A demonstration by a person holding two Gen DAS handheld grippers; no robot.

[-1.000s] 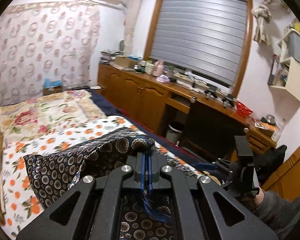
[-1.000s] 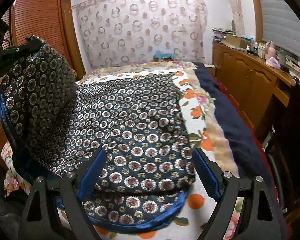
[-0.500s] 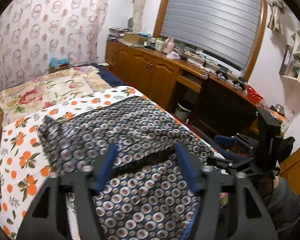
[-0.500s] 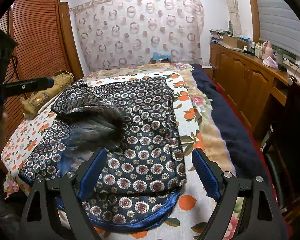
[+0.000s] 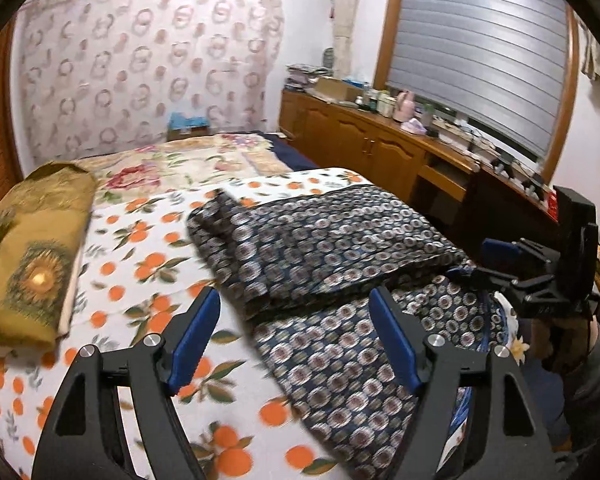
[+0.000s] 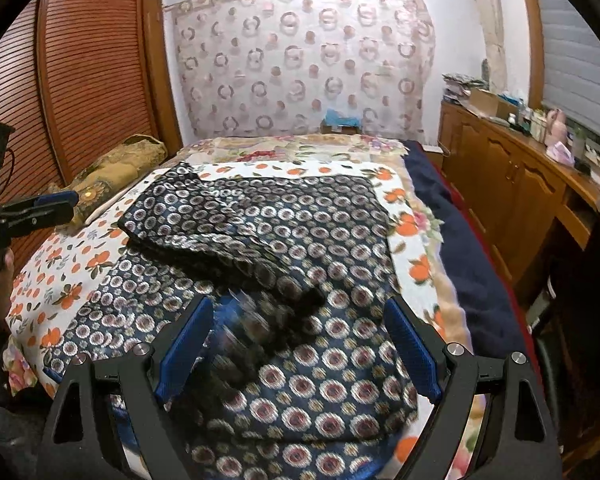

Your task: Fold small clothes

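Now both tools stand empty: the left tool [image 5: 296, 336], its jaws just opened, has dropped the flap of the dark blue medallion-print satin garment [image 6: 284, 232] across the orange-flowered bed sheet [image 5: 148, 264]. Right tool [image 6: 296, 348] hovers agape; smooth the crease before regripping.
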